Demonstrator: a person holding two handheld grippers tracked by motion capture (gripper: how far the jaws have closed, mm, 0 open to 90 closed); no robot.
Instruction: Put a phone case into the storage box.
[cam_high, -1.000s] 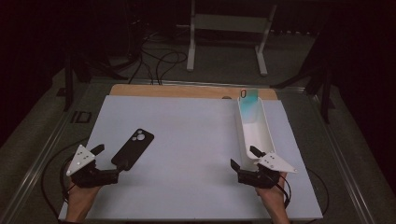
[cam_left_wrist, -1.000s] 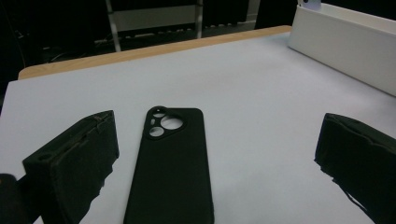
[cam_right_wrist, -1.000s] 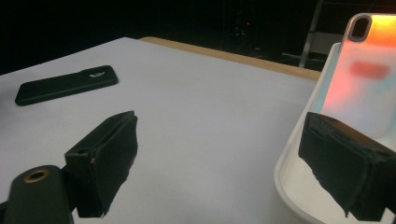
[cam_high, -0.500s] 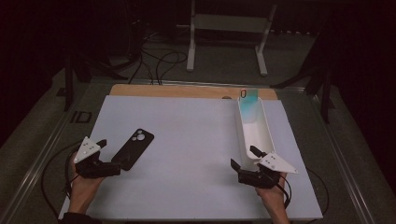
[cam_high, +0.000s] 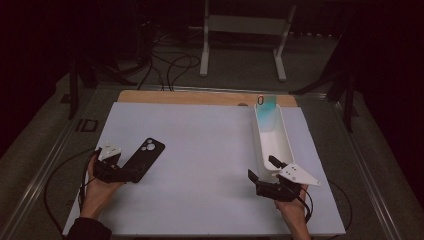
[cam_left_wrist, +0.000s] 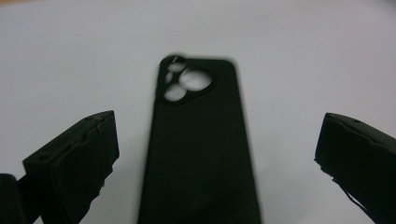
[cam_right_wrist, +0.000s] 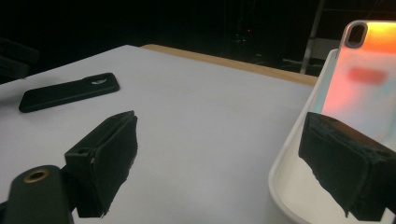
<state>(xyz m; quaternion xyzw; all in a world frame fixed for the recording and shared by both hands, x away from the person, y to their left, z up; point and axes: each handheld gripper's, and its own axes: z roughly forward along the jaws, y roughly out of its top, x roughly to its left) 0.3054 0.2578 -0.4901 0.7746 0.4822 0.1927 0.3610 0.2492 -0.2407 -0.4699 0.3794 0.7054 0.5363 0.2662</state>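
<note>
One matte black phone case (cam_left_wrist: 198, 144) lies flat on the white table (cam_high: 200, 150) between the wide-open left gripper (cam_left_wrist: 210, 154) jaws; one iridescent case (cam_right_wrist: 369, 74) leans in one long white tray (cam_high: 272, 145), beside the open right gripper (cam_high: 265, 170); no readable writing

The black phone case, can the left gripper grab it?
Probably yes. The left gripper has its jaws open on either side of the black phone case, with nothing between them on the white table.

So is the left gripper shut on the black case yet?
No, open: the left gripper has its jaws spread either side of the black case, not touching.
</note>
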